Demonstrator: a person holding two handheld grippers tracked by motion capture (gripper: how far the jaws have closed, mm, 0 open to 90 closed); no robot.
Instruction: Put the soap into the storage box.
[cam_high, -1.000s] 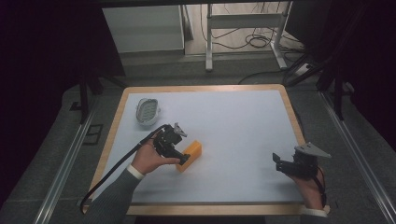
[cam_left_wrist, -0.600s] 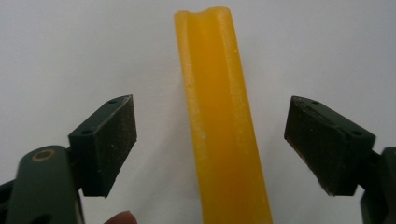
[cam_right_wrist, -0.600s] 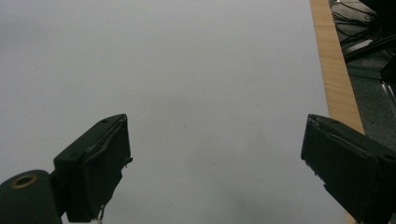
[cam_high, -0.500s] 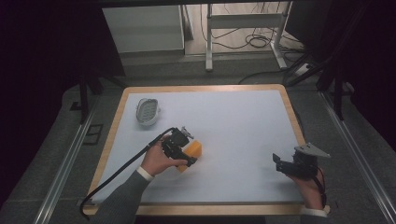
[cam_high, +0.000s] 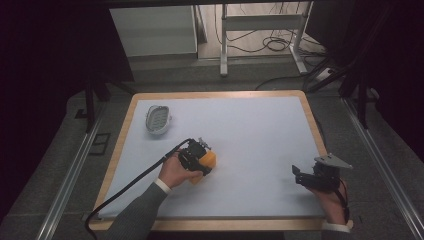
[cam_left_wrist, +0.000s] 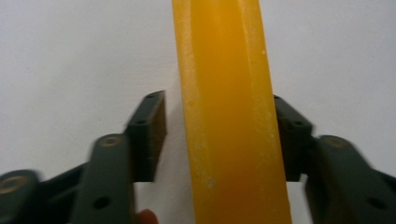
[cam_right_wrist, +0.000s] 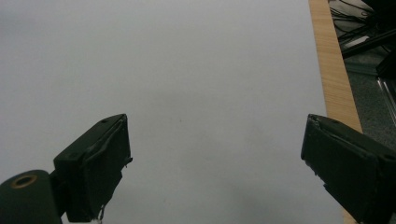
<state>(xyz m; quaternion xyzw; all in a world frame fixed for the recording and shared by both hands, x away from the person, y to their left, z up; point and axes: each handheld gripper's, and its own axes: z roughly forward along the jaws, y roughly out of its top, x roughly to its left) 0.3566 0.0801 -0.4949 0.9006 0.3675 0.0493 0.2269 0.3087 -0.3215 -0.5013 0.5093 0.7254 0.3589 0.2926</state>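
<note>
- One yellow block (cam_left_wrist: 226, 116) is the thing being worked: it lies on the white table (cam_high: 260, 130), left of centre on the near half, under the left gripper (cam_high: 196, 156).
- In the left gripper view the block runs straight up between the jaws, long axis along the line of sight, a narrow face up. From the high view its far end seems to point away and to the right, though the hand (cam_high: 175, 172) hides much of it.
- The left jaws are partly open and straddle the block: one pad looks to be touching or just beside its side, the other stands apart with a gap of bare table between. Nothing is clamped yet, as I judge it.
- The surface is smooth and faintly speckled, with rounded edges. It looks like soap or firm foam, I cannot tell which. My guess is light, fairly stiff, perhaps a little slippery if waxy, and not fragile.
- Best hold, to my eye: across the two long sides near the middle, so it does not swing or tip.
- The right gripper (cam_high: 320, 176) rests near the table's right front corner, jaws wide open over bare table, holding nothing.
- A small white ribbed dish (cam_high: 157, 119) sits well apart, towards the far left corner.
</note>
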